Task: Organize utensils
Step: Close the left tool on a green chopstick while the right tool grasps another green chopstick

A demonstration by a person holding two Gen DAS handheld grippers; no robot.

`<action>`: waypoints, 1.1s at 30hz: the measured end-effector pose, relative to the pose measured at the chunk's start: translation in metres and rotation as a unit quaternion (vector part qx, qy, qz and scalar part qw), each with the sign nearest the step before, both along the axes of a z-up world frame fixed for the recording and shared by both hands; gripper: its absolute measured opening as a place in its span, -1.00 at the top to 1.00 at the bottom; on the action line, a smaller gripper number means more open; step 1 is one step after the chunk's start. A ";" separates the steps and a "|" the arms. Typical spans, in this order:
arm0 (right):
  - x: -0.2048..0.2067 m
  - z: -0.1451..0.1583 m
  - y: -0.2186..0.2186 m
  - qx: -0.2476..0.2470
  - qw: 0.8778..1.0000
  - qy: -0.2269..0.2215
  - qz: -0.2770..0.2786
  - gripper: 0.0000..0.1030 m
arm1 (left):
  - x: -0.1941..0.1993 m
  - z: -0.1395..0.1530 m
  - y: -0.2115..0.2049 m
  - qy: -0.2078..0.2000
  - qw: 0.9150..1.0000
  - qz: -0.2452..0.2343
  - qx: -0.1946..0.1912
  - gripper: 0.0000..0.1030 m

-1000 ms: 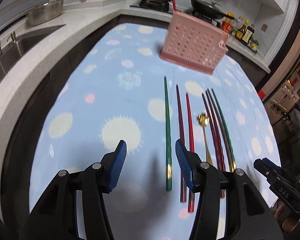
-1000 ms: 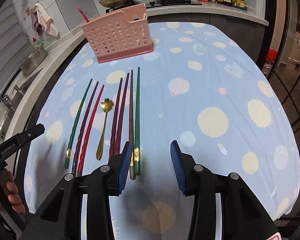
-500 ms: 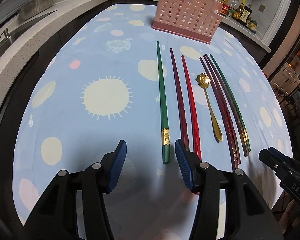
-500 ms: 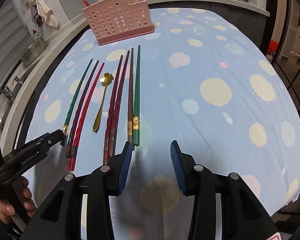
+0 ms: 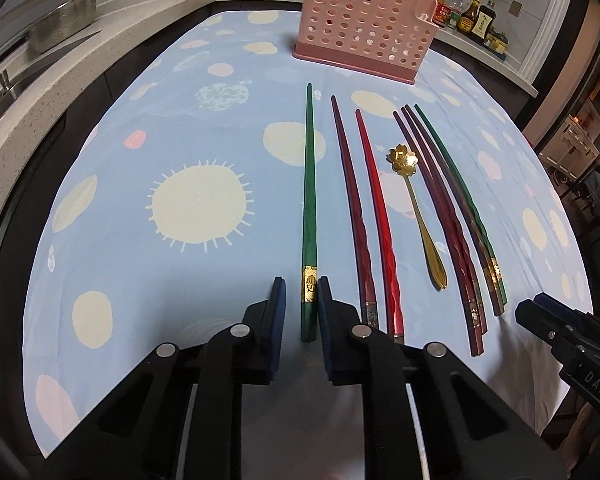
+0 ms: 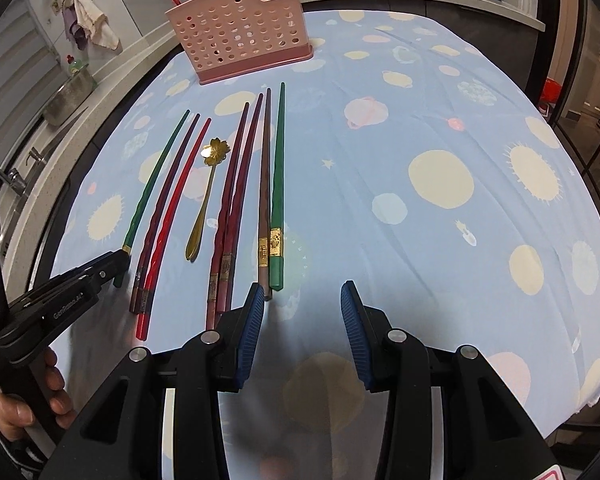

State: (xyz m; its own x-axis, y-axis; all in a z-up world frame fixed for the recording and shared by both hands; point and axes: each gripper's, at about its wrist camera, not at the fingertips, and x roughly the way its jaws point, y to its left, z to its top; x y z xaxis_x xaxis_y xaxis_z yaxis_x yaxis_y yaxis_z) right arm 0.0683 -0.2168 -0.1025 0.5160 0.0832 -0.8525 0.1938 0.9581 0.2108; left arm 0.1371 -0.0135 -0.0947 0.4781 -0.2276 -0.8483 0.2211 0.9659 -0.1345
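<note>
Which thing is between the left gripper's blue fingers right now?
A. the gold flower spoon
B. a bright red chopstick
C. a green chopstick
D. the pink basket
C. In the left wrist view the left gripper has just been closing, with the thick end of the green chopstick between its pads; the other utensils lie further right.

A soft, matt printed cloth [image 5: 188, 128], lightly creased, covers the table. The chopsticks look lacquered and glossy; the green chopstick [image 5: 309, 208] carries a shiny gold band. The flower-headed spoon [image 5: 414, 200] is polished gold metal. The perforated pink utensil holder [image 5: 364, 36] is smooth matt plastic. Ribbed blue pads [image 6: 251, 320] line black plastic gripper arms.
</note>
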 end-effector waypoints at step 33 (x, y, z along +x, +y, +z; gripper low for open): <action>0.035 -0.011 0.002 -0.026 1.000 -0.002 0.010 0.53 | 0.001 -0.002 0.002 0.000 1.000 0.004 -0.008 0.77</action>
